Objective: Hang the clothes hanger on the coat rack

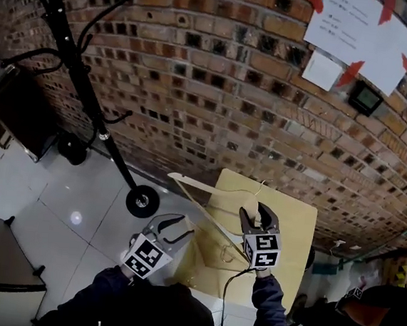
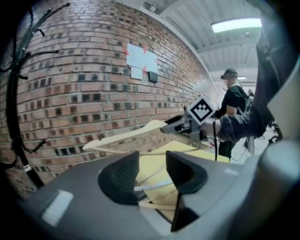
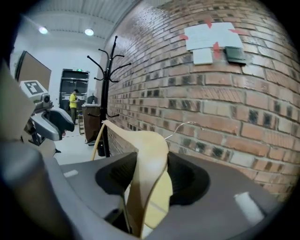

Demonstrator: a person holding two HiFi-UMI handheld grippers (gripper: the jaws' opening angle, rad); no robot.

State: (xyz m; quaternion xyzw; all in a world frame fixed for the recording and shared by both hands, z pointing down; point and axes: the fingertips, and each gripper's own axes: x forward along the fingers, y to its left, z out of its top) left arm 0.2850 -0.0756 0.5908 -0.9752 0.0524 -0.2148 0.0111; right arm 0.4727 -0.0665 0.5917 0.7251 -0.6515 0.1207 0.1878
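Note:
A pale wooden clothes hanger (image 1: pixel 200 194) with a wire hook (image 3: pixel 187 125) hangs in the air over a yellow table, its long arm reaching left. My right gripper (image 1: pixel 258 215) is shut on the hanger's thick middle; in the right gripper view the wood (image 3: pixel 149 159) fills the gap between the jaws. My left gripper (image 1: pixel 177 226) is lower and to the left, open, with nothing between its fingers (image 2: pixel 123 178). The black coat rack (image 1: pixel 71 53) stands far to the left against the brick wall, its round base (image 1: pixel 142 201) on the floor. It also shows as the coat rack (image 3: pixel 107 84) beyond the hanger.
The yellow table (image 1: pixel 290 231) stands against the curved-looking brick wall (image 1: pixel 218 88). More wood and wire pieces lie on the table (image 2: pixel 154 187). A dark cabinet (image 1: pixel 18 116) sits left of the rack. A person (image 2: pixel 233 98) stands at the back right, and another person (image 3: pixel 73 105) far down the room.

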